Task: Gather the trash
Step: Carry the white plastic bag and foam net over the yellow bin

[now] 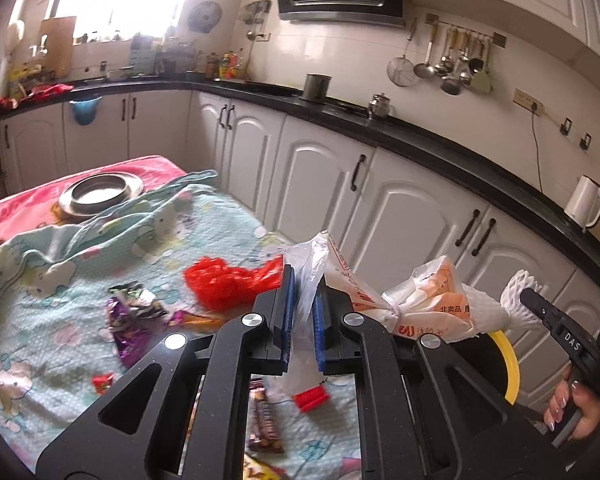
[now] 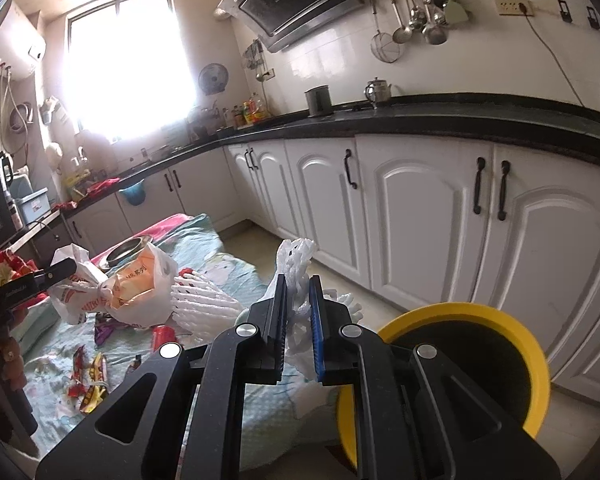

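The left tool (image 1: 300, 312) is closing its pads on one end of the bag (image 1: 420, 304); the right tool (image 2: 298, 320) is clamping the white foam net (image 2: 296, 268) at the other end. Both are holding the bundle aloft between them, apparently so it clears the worktop (image 1: 80, 280) on the way to the bin (image 2: 536, 364), which is standing at 4 o'clock in the right wrist view. Wrappers (image 1: 132, 320) are lying loose on the worktop at 8 o'clock, uncollected.
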`<move>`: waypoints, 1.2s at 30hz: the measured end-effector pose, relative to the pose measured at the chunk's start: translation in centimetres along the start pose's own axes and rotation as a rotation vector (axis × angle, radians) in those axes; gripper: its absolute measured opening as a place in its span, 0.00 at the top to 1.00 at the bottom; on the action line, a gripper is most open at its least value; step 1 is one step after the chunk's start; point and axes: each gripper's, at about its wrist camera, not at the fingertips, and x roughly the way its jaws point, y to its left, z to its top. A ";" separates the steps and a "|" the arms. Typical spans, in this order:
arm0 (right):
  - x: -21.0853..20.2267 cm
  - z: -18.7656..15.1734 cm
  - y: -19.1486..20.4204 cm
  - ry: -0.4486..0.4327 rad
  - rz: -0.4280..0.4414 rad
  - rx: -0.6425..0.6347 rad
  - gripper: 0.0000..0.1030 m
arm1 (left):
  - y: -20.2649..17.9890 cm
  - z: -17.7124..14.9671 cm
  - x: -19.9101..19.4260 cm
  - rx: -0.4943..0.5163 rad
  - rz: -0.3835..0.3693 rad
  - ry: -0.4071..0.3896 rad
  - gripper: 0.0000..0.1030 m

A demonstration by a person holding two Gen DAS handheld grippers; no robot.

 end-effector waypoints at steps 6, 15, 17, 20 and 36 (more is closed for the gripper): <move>-1.4 -0.3 -1.9 -0.012 -0.046 0.002 0.90 | -2.4 -0.2 0.9 0.037 -0.038 0.011 0.96; -3.1 -0.6 -4.9 -0.036 -0.112 0.015 0.90 | -6.3 -0.9 2.6 0.087 -0.082 0.043 0.96; -3.4 -0.8 -5.6 -0.036 -0.126 0.019 0.90 | -7.1 -1.1 3.0 0.097 -0.093 0.051 0.96; -3.8 -1.1 -6.6 -0.038 -0.148 0.027 0.90 | -8.3 -1.4 3.4 0.114 -0.105 0.059 0.96; -4.9 -3.4 -11.2 -0.030 -0.281 0.066 0.90 | -13.6 -4.3 6.2 0.207 -0.150 0.134 0.96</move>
